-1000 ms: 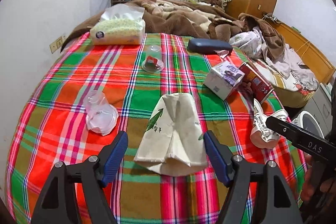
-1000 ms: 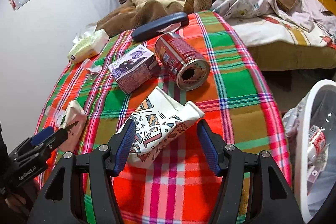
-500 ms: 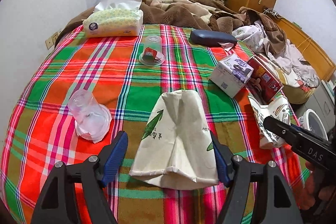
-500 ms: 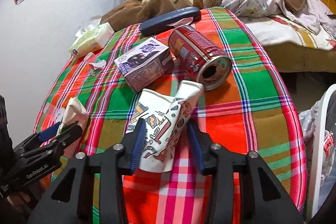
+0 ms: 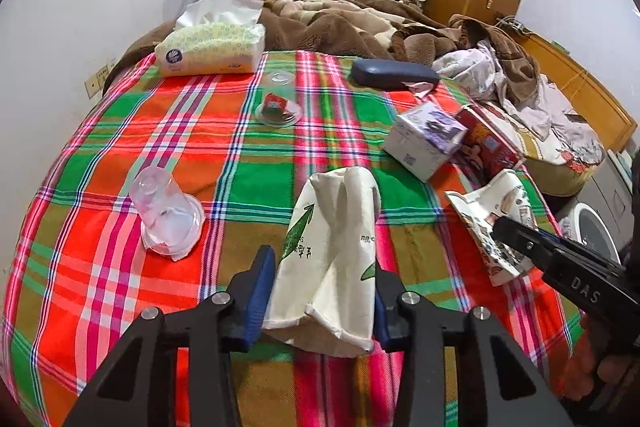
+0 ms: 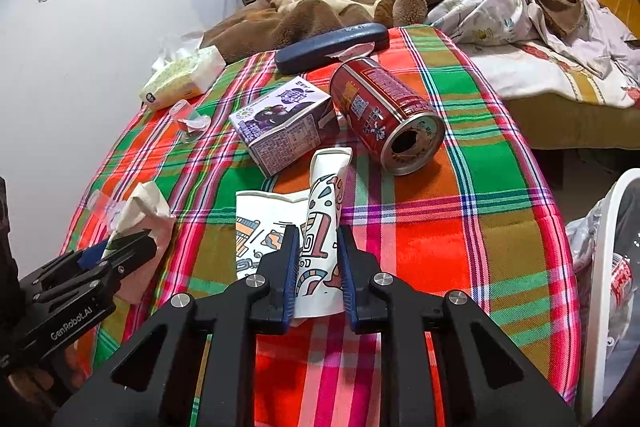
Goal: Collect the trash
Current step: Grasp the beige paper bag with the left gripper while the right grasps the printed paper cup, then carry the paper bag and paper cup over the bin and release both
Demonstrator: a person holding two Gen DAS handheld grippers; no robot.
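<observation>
Beside the red can (image 6: 386,119), the right hand-held gripper (image 6: 318,269) clamps the patterned paper cup (image 6: 296,231); the left hand-held gripper (image 5: 320,291) pinches the flattened cream paper cup (image 5: 332,247) on the plaid surface (image 5: 192,131).

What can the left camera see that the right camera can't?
Only the left wrist view shows the green-leaf paper cup fully, squeezed in the left gripper, and the upside-down clear cup in plain view. Only the right wrist view shows the can's open end and the white bin. Both show the cartoon cup, juice carton and tissue pack.
</observation>
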